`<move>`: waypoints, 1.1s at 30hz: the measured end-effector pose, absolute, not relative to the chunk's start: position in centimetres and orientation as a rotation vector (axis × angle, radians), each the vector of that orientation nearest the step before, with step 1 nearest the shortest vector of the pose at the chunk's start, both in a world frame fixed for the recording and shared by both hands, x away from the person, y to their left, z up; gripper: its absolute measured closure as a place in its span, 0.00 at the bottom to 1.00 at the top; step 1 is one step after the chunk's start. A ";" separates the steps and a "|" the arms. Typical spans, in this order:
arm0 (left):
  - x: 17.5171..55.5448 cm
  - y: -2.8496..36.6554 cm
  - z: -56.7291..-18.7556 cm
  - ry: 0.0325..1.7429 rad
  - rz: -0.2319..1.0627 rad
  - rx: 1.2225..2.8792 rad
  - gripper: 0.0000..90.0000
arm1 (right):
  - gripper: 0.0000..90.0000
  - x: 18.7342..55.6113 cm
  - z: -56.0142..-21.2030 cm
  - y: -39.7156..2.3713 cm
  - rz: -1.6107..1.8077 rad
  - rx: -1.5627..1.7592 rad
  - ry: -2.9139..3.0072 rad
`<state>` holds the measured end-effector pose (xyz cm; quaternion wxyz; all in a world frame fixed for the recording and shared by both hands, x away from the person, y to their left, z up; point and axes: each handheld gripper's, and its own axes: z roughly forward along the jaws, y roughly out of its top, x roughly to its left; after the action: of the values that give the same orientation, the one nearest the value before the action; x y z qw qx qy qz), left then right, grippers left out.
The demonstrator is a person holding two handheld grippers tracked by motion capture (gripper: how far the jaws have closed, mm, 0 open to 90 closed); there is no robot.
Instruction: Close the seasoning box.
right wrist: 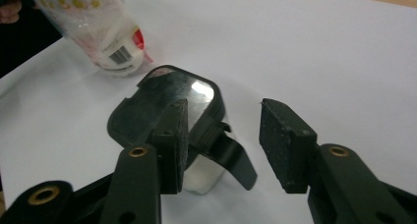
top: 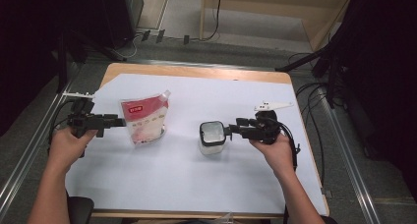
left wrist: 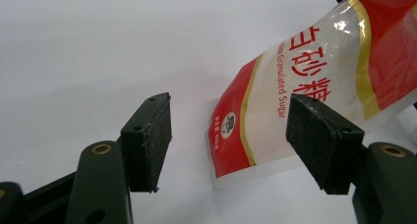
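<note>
Over on the left of the high view, dark floor and a metal rail point(top: 29, 150) run alongside a wooden table point(top: 196, 71) covered by a white sheet point(top: 196, 175). Beyond the far edge there's grey floor with cables point(top: 211, 17) and a pale wooden frame point(top: 305, 13); more cables trail down the right side.

The left gripper point(top: 120, 121) sits level at the sheet's left edge, held in the left hand point(top: 69, 143), jaws parted and pointing at the sugar pouch point(top: 144, 117). That pouch stands upright, red and white with a clear window, a white spout at its top corner. In the left gripper view point(left wrist: 228, 140) the pads stand wide apart with the pouch's point(left wrist: 314, 81) lower corner between them, touching neither as far as I can tell; the print reads "Granulated Sugar".

Middle of the sheet now: a small clear jar point(top: 212, 138) with a black flip lid, white contents at the bottom. The right gripper point(top: 228, 131), in the right hand point(top: 278, 148), comes at it level from the right. The right gripper view point(right wrist: 223, 135) shows what the high view hides: jaws roughly half open, the lid's black tab hanging in the gap between the pads, the left pad close against the jar point(right wrist: 167, 111). Nothing looks clamped. The pouch's point(right wrist: 98, 22) back, with barcode, shows beyond it.
</note>
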<state>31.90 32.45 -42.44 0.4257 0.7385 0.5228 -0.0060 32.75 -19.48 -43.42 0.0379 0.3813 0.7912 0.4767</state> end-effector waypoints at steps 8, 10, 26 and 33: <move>32.0 32.5 -42.5 1.310 -0.015 1.849 0.39 | 0.53 33.2 -43.8 -21.4 1.436 1.198 2.385; 32.0 32.5 -42.5 1.314 -0.012 1.845 0.39 | 0.48 33.3 -44.0 -21.8 1.428 1.202 2.366; 32.1 32.5 -42.7 1.322 -0.004 1.858 0.38 | 0.33 34.7 -46.4 -24.1 1.334 1.310 2.259; 32.1 32.5 -42.8 1.332 0.004 1.862 0.37 | 0.30 35.4 -47.7 -24.6 1.307 1.362 2.263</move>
<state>32.08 32.54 -42.76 0.4135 0.7405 0.5298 0.0016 35.37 -24.62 -47.67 0.0972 0.4601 0.7642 0.4415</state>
